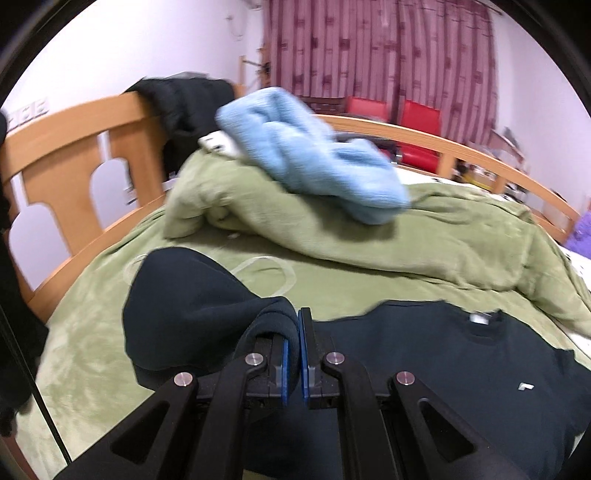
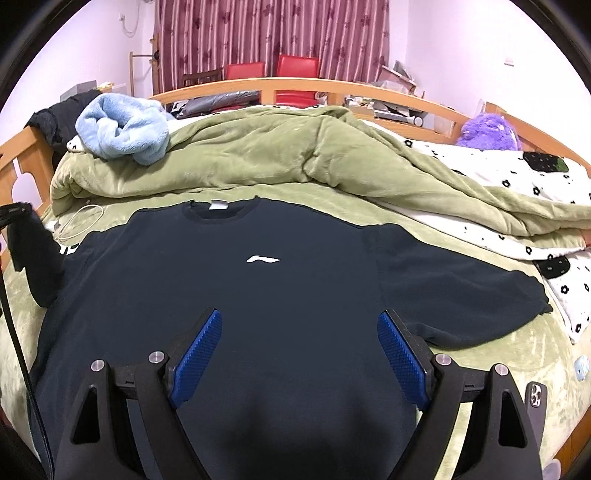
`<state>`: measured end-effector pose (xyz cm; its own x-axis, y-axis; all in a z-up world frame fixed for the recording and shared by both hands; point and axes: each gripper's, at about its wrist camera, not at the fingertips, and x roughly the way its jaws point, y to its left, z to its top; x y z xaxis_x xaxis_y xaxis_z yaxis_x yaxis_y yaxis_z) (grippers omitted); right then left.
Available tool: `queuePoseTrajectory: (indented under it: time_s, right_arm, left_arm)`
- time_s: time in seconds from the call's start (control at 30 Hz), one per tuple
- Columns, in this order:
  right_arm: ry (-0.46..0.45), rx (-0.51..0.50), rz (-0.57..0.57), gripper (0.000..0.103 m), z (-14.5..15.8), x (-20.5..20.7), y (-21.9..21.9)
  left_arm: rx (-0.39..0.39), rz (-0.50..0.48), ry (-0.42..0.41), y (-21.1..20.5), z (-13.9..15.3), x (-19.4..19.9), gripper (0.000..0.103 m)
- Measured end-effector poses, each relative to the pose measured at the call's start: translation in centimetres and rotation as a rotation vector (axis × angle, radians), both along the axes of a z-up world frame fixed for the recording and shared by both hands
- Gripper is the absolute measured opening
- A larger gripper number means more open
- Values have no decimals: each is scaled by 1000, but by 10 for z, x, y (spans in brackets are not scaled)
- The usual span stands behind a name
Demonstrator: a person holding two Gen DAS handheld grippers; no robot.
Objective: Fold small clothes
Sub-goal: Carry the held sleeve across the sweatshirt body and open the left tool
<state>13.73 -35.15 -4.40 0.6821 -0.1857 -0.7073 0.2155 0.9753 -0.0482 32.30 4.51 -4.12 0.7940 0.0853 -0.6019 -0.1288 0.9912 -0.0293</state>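
Left gripper [image 1: 294, 334] pinches the sleeve [image 1: 192, 295] of the navy sweatshirt [image 2: 258, 288], lifted off the green blanket [image 2: 517, 343]. Sweatshirt body lies flat, logo up. Right gripper [image 2: 299, 332] jaws spread above it, empty.

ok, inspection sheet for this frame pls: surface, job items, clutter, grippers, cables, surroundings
surface: green blanket over the bed, with a bunched green quilt behind the work area.
job's things: dark sweatshirt lies front up, its right sleeve spread flat; its left sleeve is lifted off the blanket.
clutter: light blue fleece on the quilt; phone and a small blue item at the bed edge; purple plush far right.
grippers: left gripper shut on the left sleeve; right gripper open above the sweatshirt body, nothing between its fingers.
cables: white cable looped on the blanket near the collar.
surroundings: wooden bed frame, patterned curtain, red chairs.
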Motion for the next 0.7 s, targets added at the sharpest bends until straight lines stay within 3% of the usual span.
queuePoseTrajectory:
  time_s: [0.2, 0.33, 0.6, 0.67, 0.7]
  right_arm:
    - [-1, 10, -25, 85, -5, -20, -38]
    - [6, 12, -43, 85, -12, -30, -59]
    - [33, 23, -78, 85, -31, -44, -91]
    - [43, 35, -80, 85, -35, -43, -94]
    - [46, 40, -80, 85, -37, -41, -94]
  left_arm:
    - [-35, -99, 19, -84, -3, -5, 5]
    - [-28, -168, 51, -140, -23, -7, 5]
    - [-17, -231, 141, -200, -66, -9, 7]
    - [-32, -238, 170, -203, -71, -10, 15]
    - [-35, -238, 192, -203, -73, -11, 28]
